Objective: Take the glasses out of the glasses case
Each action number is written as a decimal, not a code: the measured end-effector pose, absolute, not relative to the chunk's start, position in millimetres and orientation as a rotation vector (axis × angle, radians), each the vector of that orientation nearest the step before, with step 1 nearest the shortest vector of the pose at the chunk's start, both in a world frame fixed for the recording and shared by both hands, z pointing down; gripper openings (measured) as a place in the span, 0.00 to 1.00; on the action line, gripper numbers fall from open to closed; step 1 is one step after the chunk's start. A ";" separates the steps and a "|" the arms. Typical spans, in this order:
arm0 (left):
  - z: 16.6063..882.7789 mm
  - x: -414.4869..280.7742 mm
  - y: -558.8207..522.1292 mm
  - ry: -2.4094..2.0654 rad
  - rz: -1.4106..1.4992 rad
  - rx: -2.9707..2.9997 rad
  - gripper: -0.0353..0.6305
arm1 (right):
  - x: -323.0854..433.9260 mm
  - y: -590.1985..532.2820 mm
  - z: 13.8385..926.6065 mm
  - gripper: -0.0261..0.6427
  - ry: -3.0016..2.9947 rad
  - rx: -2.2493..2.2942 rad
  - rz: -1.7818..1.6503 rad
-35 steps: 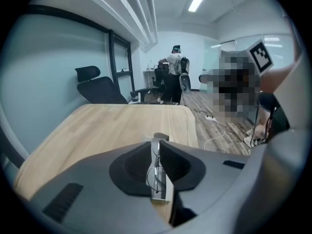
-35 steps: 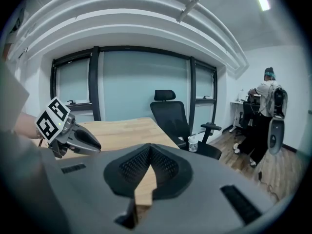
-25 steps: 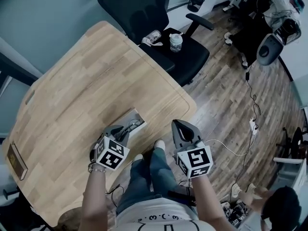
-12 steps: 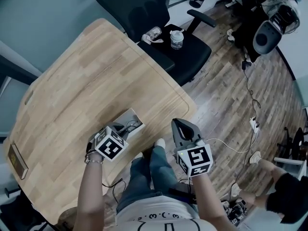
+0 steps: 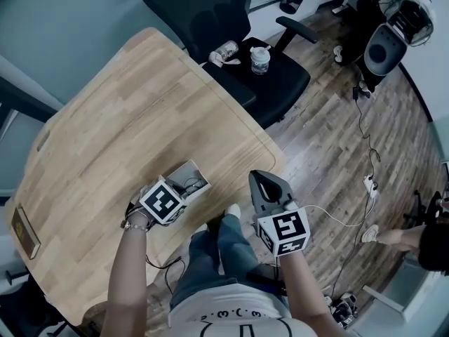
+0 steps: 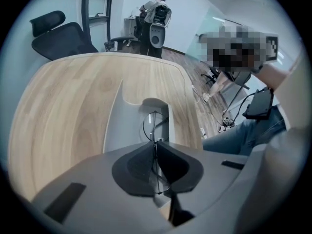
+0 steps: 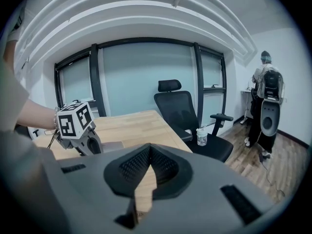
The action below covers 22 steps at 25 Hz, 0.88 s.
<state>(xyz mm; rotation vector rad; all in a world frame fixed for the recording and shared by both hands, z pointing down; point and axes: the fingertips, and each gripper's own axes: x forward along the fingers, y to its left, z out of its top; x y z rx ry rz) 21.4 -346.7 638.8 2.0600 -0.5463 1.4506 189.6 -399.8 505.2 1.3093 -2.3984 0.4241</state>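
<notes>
The grey glasses case [image 5: 189, 174] lies open at the near edge of the wooden table [image 5: 119, 118]. My left gripper [image 5: 181, 190] points steeply down into it. In the left gripper view the case [image 6: 124, 126] holds thin wire-framed glasses [image 6: 150, 126], and the left gripper [image 6: 156, 144] has its jaws closing with the frame's wire pinched between the pads. The right gripper [image 5: 261, 182] hangs off the table's edge over the person's lap. In its own view the right gripper [image 7: 150, 149] is shut and empty, and the left gripper's marker cube [image 7: 74, 121] shows at the left.
A black office chair [image 5: 273, 83] stands beyond the table with a lidded cup [image 5: 260, 60] and a crumpled wrapper [image 5: 223, 51] on its seat. A small brown block [image 5: 23, 234] lies at the table's left edge. Cables run over the wooden floor [image 5: 337, 153]. A person [image 7: 265, 87] stands at the far right.
The left gripper has tipped downward into the case and its jaws have come together on the glasses' frame. The right gripper has stayed where it was.
</notes>
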 end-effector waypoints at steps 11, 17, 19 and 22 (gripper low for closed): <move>614.0 18.4 -346.2 -0.761 1.452 2.150 0.09 | 188.4 -397.7 494.7 0.06 -2.420 1.325 0.406; 582.2 15.2 -351.9 -0.884 1.342 2.213 0.09 | 187.4 -393.4 480.8 0.06 -2.433 1.353 0.380; 575.6 16.8 -353.3 -0.901 1.324 2.237 0.09 | 186.7 -392.6 476.0 0.06 -2.436 1.364 0.366; 566.7 17.2 -352.2 -0.931 1.305 2.269 0.09 | 187.1 -388.1 468.1 0.06 -2.434 1.391 0.349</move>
